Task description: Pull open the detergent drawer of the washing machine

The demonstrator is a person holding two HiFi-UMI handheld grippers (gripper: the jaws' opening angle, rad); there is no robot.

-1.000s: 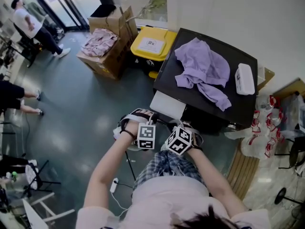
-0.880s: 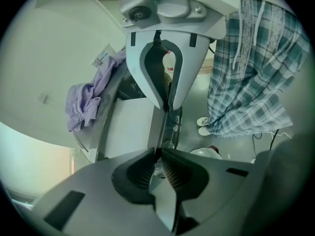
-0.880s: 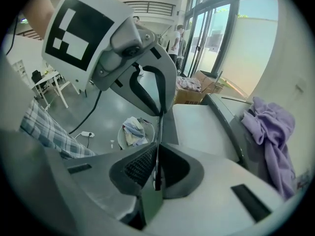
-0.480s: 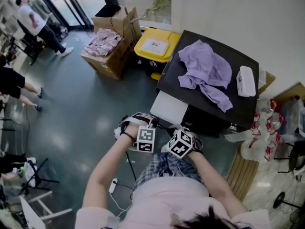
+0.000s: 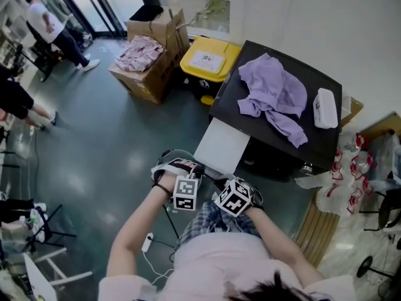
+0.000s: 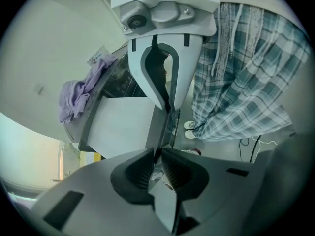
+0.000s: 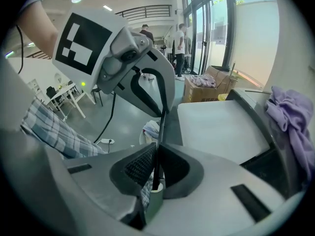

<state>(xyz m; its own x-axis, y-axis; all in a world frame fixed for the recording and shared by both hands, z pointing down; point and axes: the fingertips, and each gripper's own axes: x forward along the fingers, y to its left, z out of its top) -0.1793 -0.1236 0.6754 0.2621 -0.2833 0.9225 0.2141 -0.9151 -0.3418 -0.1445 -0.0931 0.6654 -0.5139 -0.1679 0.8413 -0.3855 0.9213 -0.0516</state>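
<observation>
The black washing machine (image 5: 233,113) carries a purple cloth (image 5: 274,93) on its top. Its pale grey detergent drawer (image 5: 222,146) sticks out from the front toward me. Both grippers sit side by side at the drawer's near end. My left gripper (image 6: 157,154) is shut on the thin front edge of the drawer (image 6: 120,122). My right gripper (image 7: 157,157) is shut on the same edge, with the drawer (image 7: 221,127) running away to its right. In the head view the marker cubes hide the jaws of the left gripper (image 5: 190,180) and the right gripper (image 5: 230,185).
A white box (image 5: 324,107) lies on the machine's top. A yellow bin (image 5: 210,61) and cardboard boxes (image 5: 147,58) with clothes stand beyond the machine. A basket of laundry (image 5: 164,167) sits under my left hand. Plastic bags (image 5: 341,174) lie at right. People stand far left.
Both grippers have moved toward me, still closed on the drawer's front edge, and the drawer sticks further out of the machine than a second ago.
</observation>
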